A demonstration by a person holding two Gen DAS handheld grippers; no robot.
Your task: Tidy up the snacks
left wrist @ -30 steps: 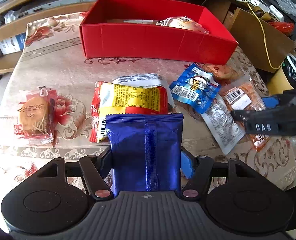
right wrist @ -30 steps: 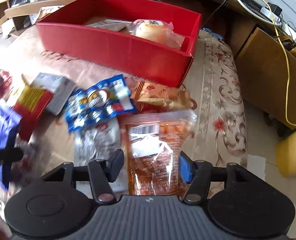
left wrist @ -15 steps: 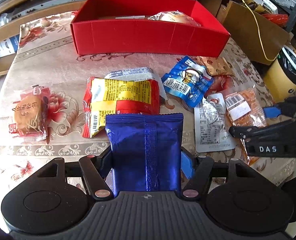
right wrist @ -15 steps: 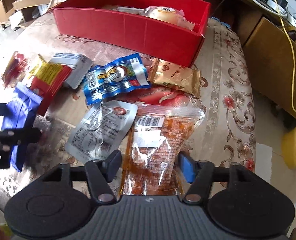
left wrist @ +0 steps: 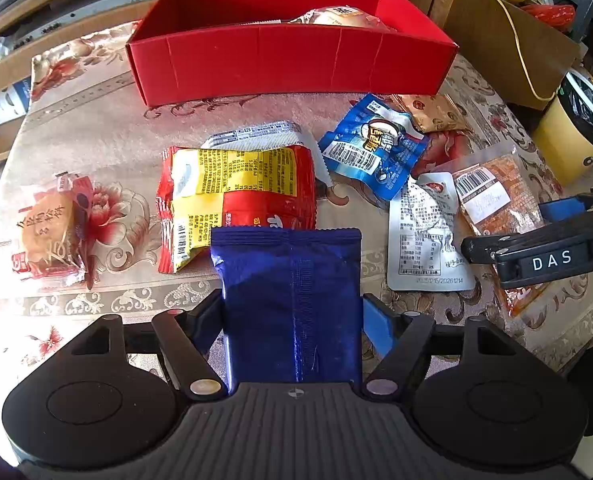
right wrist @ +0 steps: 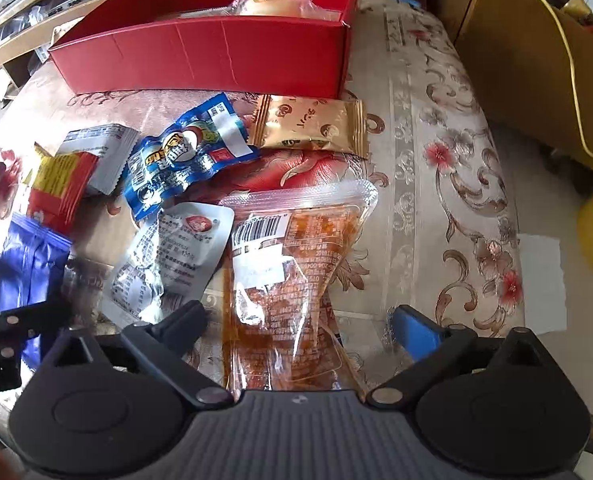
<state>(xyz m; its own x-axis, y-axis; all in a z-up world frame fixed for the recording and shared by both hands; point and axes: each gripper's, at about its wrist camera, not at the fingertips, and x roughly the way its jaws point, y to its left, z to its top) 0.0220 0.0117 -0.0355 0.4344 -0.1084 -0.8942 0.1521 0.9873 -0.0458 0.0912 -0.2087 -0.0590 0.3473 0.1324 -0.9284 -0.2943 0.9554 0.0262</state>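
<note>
The left tool (left wrist: 292, 312) is opening around the blue packet (left wrist: 290, 300), its pads touching it. The right tool (right wrist: 298, 320) is opening wide astride the orange pouch (right wrist: 292, 276), clear of its edges. The red box (right wrist: 216, 54) sits ahead, bare desk (right wrist: 436, 208) to the right.

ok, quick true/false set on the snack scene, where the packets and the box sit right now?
1. The red box already holds a packet. True.
2. The blue packet sits between the left gripper's fingers. True.
3. The gold packet is inside the box. False: it lies on the tablecloth by the box's front wall.
4. The right gripper is clamped on the orange packet. False: its jaws are opening, with the packet lying between them.
</note>
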